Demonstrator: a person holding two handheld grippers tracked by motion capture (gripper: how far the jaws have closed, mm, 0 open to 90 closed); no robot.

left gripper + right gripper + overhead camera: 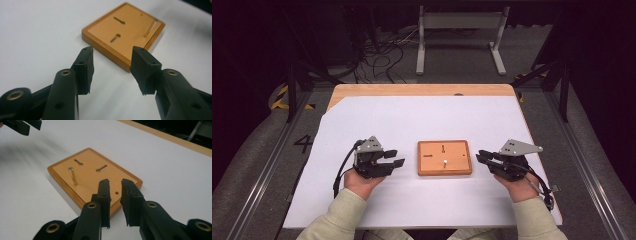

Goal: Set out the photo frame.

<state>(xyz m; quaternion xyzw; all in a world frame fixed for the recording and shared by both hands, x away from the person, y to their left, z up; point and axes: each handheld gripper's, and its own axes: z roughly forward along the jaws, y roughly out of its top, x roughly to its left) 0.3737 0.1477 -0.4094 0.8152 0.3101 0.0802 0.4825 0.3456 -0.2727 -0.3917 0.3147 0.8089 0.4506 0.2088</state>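
Right now a wooden board with a thin peg standing upright in it lies flat on the white table, between the two hands. The left gripper sits just beside the board with its jaws spread wide and empty. The right gripper faces it from the other side, jaws parted by a narrow gap, holding nothing.

In the high view a board lies flat at the middle of the frame, on a sheet that covers most of the table. A peg stands upright on the board, toward its lower right. The left gripper sits just left of the board, the right gripper just right of it, each apart from it. A stand sits on the floor at upper centre, behind the table.
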